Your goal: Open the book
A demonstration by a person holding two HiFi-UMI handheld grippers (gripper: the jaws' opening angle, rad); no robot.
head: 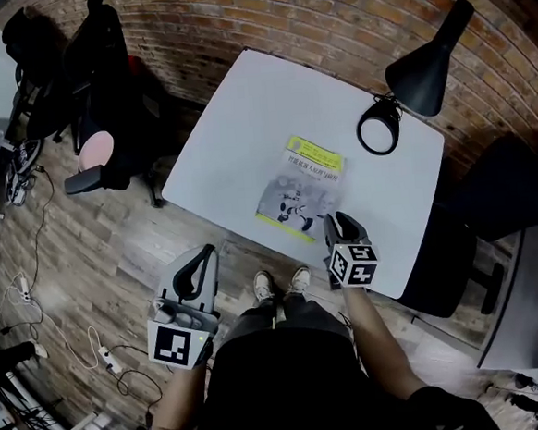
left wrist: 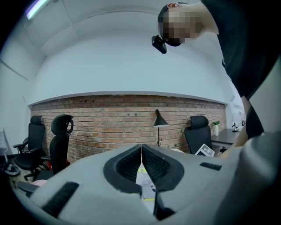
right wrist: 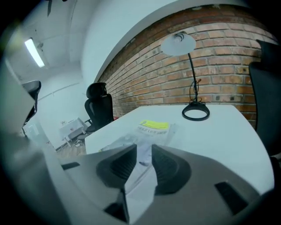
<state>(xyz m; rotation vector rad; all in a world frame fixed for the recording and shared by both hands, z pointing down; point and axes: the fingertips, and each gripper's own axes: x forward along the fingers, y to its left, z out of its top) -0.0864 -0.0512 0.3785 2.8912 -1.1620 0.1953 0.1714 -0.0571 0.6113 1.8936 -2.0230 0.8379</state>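
Observation:
A closed book (head: pixel 301 190) with a grey cover and a yellow band at its far end lies flat on the white table (head: pixel 243 119). My right gripper (head: pixel 336 219) is at the book's near right corner, jaws open with a gap between them. In the right gripper view the book (right wrist: pixel 151 129) shows through that gap, and the right gripper (right wrist: pixel 144 147) holds nothing. My left gripper (head: pixel 202 254) hangs off the table's near left edge, over the floor. In its own view the left gripper (left wrist: pixel 141 146) has its jaws shut together, empty, with the book (left wrist: pixel 145 181) far beyond.
A black desk lamp (head: pixel 424 63) with a ring base (head: pixel 379 127) stands on the table's far right. Black office chairs (head: pixel 101 83) stand at the left, and another chair (head: pixel 499 191) is at the right. Cables lie on the wooden floor (head: pixel 60 272). A brick wall (head: pixel 327 10) runs behind.

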